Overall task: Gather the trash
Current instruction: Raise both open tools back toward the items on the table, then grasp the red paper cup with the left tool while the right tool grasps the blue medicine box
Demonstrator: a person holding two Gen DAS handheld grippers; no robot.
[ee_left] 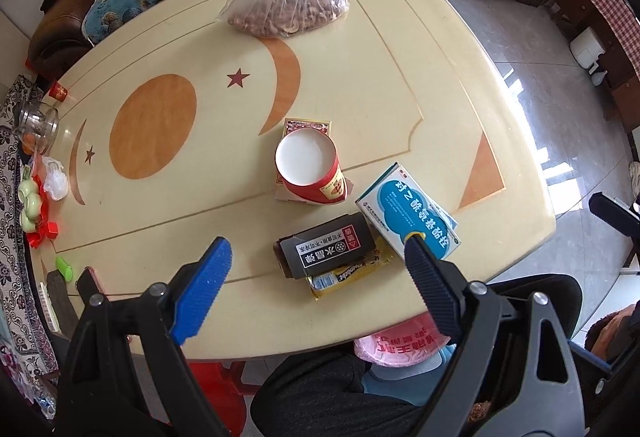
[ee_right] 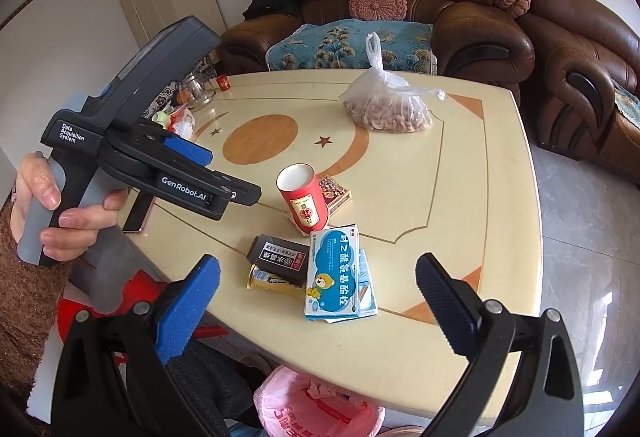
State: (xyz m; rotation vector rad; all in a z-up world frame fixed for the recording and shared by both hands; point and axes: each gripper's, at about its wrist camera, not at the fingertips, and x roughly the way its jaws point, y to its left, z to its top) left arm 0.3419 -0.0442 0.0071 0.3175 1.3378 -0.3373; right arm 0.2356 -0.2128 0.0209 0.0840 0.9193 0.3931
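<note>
Left gripper [ee_left: 318, 251] hangs over the near end of the bench [ee_left: 400, 77], fingers spread wide, nothing between the pads. Black box [ee_left: 326, 251] lies directly between the two fingers, on top of a yellow wrapper [ee_left: 344, 277]. Blue-and-white medicine box [ee_left: 408, 211] sits just behind the dark finger tip. Red paper cup [ee_left: 310, 169] stands beyond both fingers, upright, on a flat carton.

Right gripper [ee_right: 318, 287] also spread, empty. The medicine box lies between its fingers; black box nearer the blue finger.

Pink bin bag [ee_right: 316, 405] sits below the bench edge, behind and under both fingertips.

Judgement: step in hand is choosing and closing on the first piece. Best to drop the left fingers straight down astride the black box's short width, keeping clear of the medicine box, so the wrapper is not dragged along.

Pose: left gripper points steeply down; right gripper is angled lower-forward. A hand [ee_right: 52, 205] grips the left handle.
</note>
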